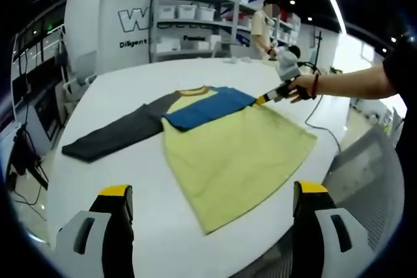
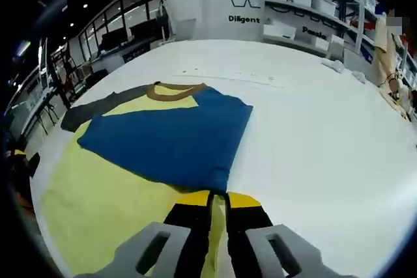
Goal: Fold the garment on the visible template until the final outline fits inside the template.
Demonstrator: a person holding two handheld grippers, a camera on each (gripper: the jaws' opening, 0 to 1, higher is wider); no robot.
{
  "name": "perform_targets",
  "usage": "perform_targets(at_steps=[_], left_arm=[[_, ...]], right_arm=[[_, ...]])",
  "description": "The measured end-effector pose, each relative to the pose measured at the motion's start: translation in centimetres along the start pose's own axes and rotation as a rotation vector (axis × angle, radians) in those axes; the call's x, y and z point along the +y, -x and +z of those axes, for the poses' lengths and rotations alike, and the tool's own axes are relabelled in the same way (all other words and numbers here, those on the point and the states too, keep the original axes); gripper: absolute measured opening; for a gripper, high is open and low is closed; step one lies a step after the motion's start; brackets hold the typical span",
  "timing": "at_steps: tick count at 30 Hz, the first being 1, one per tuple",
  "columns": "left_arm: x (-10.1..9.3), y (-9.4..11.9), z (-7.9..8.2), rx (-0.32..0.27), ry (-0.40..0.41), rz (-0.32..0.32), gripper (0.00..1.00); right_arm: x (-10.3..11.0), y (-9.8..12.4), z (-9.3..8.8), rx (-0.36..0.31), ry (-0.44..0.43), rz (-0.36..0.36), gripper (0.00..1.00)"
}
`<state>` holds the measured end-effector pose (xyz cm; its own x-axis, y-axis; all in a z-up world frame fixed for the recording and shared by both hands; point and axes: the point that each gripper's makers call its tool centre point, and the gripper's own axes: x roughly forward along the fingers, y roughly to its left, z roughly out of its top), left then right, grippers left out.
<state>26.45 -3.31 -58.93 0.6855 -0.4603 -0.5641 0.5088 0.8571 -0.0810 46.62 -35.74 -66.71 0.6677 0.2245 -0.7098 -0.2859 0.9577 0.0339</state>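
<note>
Soft matt cloth garment (image 1: 228,141) lies smooth on the table (image 1: 130,96); its white top looks faintly glossy.

Each tool (image 1: 212,216) has grey jaws with black, yellow-tipped ends; the person's wrist wears a red band (image 1: 315,85)

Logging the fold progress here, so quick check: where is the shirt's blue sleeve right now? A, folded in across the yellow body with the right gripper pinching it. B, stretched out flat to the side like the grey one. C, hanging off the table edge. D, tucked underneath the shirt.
A: the blue sleeve lies folded over the yellow body, and the right gripper is shut on its edge, while the grey sleeve lies stretched out.
</note>
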Motion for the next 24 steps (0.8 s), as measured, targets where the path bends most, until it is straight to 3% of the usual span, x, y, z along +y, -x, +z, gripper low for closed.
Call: perform_targets(at_steps=[7,24], left_arm=[[0.2,0.1,0.0,-0.007,0.012,0.001,0.99],[1.0,0.4,-0.6,0.003,0.028,0.024,0.99]], right_arm=[[-1.3,0.2,-0.3,0.018,0.085,-0.022,0.0],[-3.8,0.3,-0.6,0.036,0.078,-0.053,0.0]])
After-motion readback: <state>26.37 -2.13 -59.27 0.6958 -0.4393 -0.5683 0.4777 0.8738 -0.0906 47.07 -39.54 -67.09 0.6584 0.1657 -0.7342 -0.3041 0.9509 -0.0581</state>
